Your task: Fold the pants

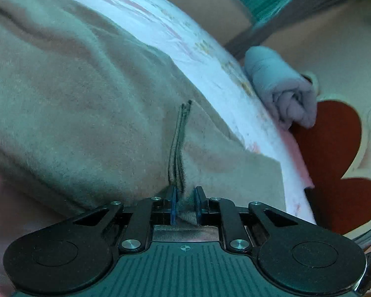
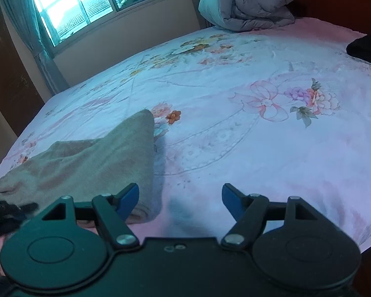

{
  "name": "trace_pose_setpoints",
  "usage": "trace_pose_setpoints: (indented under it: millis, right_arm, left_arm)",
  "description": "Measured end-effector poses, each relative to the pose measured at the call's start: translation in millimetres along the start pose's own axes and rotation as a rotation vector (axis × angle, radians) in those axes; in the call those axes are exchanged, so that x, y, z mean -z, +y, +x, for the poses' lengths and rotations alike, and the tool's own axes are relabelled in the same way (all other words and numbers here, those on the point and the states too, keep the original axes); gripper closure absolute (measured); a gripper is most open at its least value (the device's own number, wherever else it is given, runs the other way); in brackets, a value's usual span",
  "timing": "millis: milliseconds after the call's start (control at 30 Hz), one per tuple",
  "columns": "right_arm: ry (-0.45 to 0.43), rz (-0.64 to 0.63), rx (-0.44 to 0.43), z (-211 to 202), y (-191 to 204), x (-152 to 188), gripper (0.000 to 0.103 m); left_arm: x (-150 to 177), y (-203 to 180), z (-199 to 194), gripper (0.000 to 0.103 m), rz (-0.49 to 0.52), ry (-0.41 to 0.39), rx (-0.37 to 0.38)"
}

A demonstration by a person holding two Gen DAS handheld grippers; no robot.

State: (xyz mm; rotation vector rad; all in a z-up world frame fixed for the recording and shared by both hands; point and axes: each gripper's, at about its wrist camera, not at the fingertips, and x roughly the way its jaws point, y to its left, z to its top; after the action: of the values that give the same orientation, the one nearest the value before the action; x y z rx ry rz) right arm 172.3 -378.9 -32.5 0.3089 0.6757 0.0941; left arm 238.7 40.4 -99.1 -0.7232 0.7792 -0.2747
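One pants (image 2: 91,163), one rolled quilt (image 2: 249,2), two hand-held grippers: left (image 1: 186,204), right (image 2: 180,198)

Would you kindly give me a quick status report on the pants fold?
Left tongs shut on the pants. Right tongs open, empty, beside the pants' edge. Pants still loosely bunched on the bed sheet. Nothing blocking.

Left gripper (image 1: 185,206): black linkage arms, silver screws, blue pads, ribbed body with crosshair mark.
Right gripper (image 2: 180,199): black arms, blue fingertips (image 2: 129,198), silver screws.
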Motion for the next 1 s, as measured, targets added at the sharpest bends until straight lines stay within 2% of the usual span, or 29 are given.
trace_pose_setpoints:
  millis: [67,133,167,200,300,367,433,500,533,567,633,700,800,833,933,967,1000]
  right_arm:
    - [-0.01,-0.012,-0.005,-2.4,4.5,-1.6,0.036]
    - [-0.012,-0.022,-0.009,-3.7,7.5,-3.1,0.036]
    - [-0.013,-0.026,-0.009,-4.1,8.6,-3.6,0.036]
    - [-0.014,-0.025,-0.01,-4.6,9.3,-3.6,0.036]
    - [-0.016,-0.019,-0.025,-5.2,12.6,-3.7,0.036]
    - [-0.023,-0.025,-0.068,-4.5,21.3,-6.1,0.036]
    - [-0.02,-0.047,-0.094,-0.3,34.5,-10.1,0.036]
    - [-0.023,-0.137,-0.086,10.1,59.5,-14.0,0.038]
    - [-0.02,-0.194,-0.06,18.2,71.7,-13.8,0.038]
    - [0.023,-0.296,0.026,37.1,88.8,-11.1,0.037]
    - [0.192,-0.466,0.168,81.3,113.1,3.5,0.037]
    - [0.135,-0.526,0.188,81.9,126.8,8.9,0.038]
    - [0.013,-0.53,0.129,57.2,144.2,7.4,0.039]
    - [0.001,-0.554,0.088,54.8,154.2,9.1,0.039]
    - [0.042,-0.644,-0.002,76.5,192.4,23.5,0.039]
    - [0.071,-0.651,-0.027,88.8,202.4,29.0,0.043]
    - [0.112,-0.649,-0.056,101.3,212.6,35.2,0.053]
  left_arm:
    - [-0.8,-0.2,0.3,0.084,-0.028,-0.001,0.012]
    - [-2.8,-4.3,-4.7,0.065,-0.019,-0.022,0.019]
    - [-3.8,-6.2,-8.6,0.046,-0.008,-0.042,0.025]
    - [-4.7,-8.7,-11.5,0.037,0.002,-0.051,0.031]
    - [-8.5,-16.0,-18.8,0.035,0.038,-0.064,0.018]
    - [-13.3,-17.5,-26.1,0.035,0.052,-0.077,0.003]
    - [-18.2,-13.3,-39.6,0.035,0.076,-0.091,-0.036]
    - [-21.1,-2.3,-56.9,0.035,0.107,-0.103,-0.1]
    - [-22.8,0.3,-61.2,0.035,0.116,-0.101,-0.124]
    - [-24.3,4.1,-65.7,0.035,0.114,-0.099,-0.147]
    - [-28.8,12.8,-78.0,0.035,0.097,-0.117,-0.163]
    - [-32.8,26.1,-96.8,0.034,0.071,-0.148,-0.167]
    - [-39.9,43.4,-119.6,0.03,0.055,-0.196,-0.187]
    - [-41.8,48.9,-124.2,0.03,0.048,-0.204,-0.186]
    - [-46.0,58.0,-127.5,0.029,0.044,-0.213,-0.213]
    - [-47.4,59.9,-130.3,0.029,0.047,-0.214,-0.221]
    - [-47.7,60.9,-133.0,0.028,0.05,-0.215,-0.222]
